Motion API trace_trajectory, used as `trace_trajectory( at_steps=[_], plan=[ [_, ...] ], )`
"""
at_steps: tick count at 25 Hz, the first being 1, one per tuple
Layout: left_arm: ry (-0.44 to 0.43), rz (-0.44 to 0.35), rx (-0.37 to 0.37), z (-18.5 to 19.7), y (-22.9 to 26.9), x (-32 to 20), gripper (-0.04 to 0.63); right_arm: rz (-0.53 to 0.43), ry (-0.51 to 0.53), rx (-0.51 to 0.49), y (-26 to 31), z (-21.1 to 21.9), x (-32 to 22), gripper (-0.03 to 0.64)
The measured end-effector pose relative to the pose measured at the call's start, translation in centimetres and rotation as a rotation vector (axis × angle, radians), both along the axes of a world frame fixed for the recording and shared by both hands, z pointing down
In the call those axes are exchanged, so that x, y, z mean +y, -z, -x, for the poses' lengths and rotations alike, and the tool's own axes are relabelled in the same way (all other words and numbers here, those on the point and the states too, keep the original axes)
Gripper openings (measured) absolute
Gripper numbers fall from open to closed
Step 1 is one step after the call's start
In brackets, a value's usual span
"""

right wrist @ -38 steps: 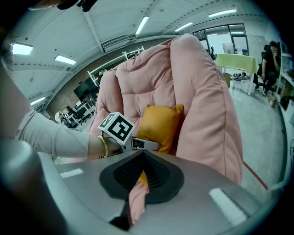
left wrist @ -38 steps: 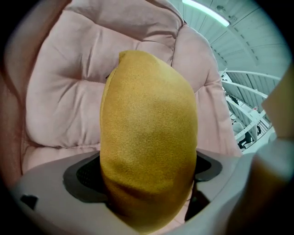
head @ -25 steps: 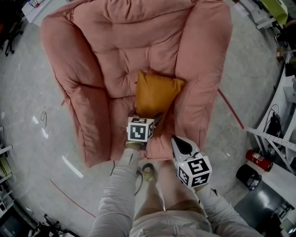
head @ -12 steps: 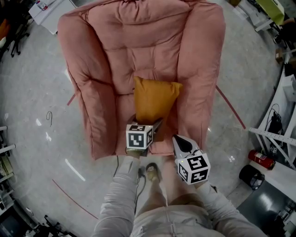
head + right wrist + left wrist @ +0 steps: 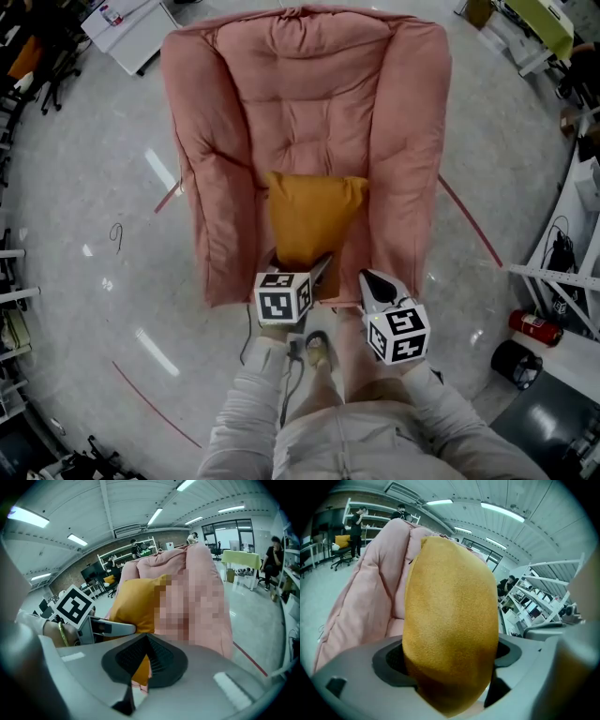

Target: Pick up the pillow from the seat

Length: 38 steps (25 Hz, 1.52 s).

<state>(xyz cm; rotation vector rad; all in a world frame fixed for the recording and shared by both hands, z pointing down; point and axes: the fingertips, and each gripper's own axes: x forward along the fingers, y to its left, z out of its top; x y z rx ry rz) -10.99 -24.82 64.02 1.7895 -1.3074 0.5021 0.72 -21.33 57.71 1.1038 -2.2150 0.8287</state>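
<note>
At the front lip of a pink padded armchair (image 5: 309,94), the left gripper (image 5: 300,264) clamps the lower edge of the orange pillow (image 5: 314,216). Its jaws are spread wide because the stuffed cushion fills the whole gap between them. The pillow stands upright from that grip, its top toward the backrest, over the front of the seat. Whether its bottom is clear of the seat cushion cannot be told. Holding it by the near edge looks like the sensible choice, since that side can be reached without leaning over the chair. The right gripper (image 5: 368,278) hangs just beside, jaws drawn together on nothing, apparently in reserve. Tall padded armrests (image 5: 408,169) flank the pillow closely on both sides, so sideways room is tight. The free paths are upward and back toward the person (image 5: 347,441), who stands on bare grey floor (image 5: 94,206) just in front of the chair. A red fire extinguisher (image 5: 532,325) and white shelving (image 5: 548,277) lie well apart to the right.
</note>
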Motion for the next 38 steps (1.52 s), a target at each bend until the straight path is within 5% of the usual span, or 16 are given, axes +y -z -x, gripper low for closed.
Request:
trace_trajectory(
  at_steps=[14,38],
  plan=[
    [0.069,-0.09,0.019,2.2,8.1,7.9,0.474,-0.097,0.023,0.006,6.0,1.0,4.5,-0.002],
    [0.05,-0.268,0.0,2.7,17.8,21.2,0.474,-0.245,0.006,-0.007,13.4,-0.6,13.9,-0.002]
  ],
)
